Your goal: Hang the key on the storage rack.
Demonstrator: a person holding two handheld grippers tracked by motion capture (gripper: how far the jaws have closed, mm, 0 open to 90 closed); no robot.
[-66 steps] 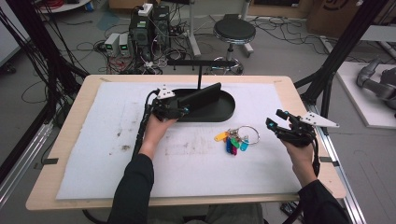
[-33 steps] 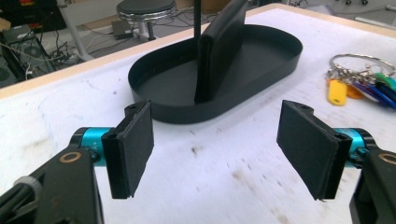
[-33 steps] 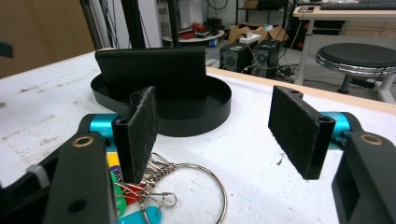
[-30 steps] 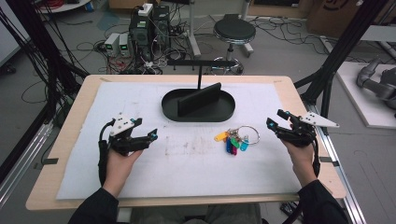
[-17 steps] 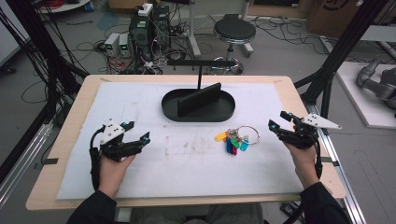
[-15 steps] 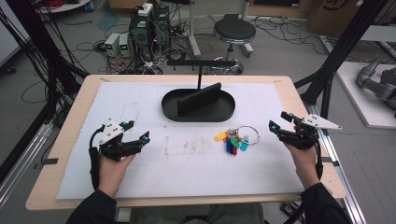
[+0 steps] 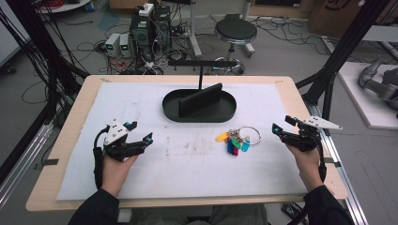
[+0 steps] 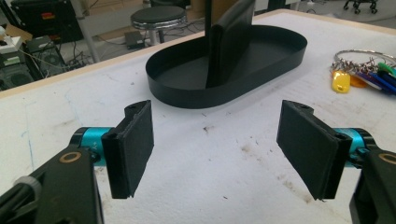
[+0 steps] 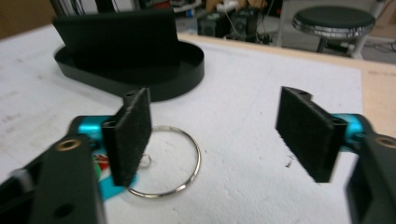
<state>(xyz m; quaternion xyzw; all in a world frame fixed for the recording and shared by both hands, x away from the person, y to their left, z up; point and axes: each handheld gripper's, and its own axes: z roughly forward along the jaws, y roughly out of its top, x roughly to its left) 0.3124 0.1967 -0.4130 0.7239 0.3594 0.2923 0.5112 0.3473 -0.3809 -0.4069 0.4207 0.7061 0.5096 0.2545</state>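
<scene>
Keys on a large silver ring [image 7: 237,139], a bunch with yellow, green, blue and red plastic tags, lie flat on the white sheet that covers the wooden counter [image 7: 75,112], just in front of the black oval tray [image 7: 199,107] and a little toward its right end. That tray holds an upright black slab [image 7: 200,99] standing across its middle. The right tool [image 7: 280,127] hovers to the right of the tray and just right of the key bunch, its jaws spread wide and gripping nothing; in the right gripper view the silver ring [image 9: 180,161] lies on the sheet beneath the near jaw, with the tray [image 9: 187,65] beyond it. The left tool [image 7: 143,133] sits well to the left of the tray and nearer the person, also released and empty; in the left gripper view the tray [image 8: 261,70] stands ahead between its parted pads, and the keys [image 8: 362,72] lie off to the tray's right.
</scene>
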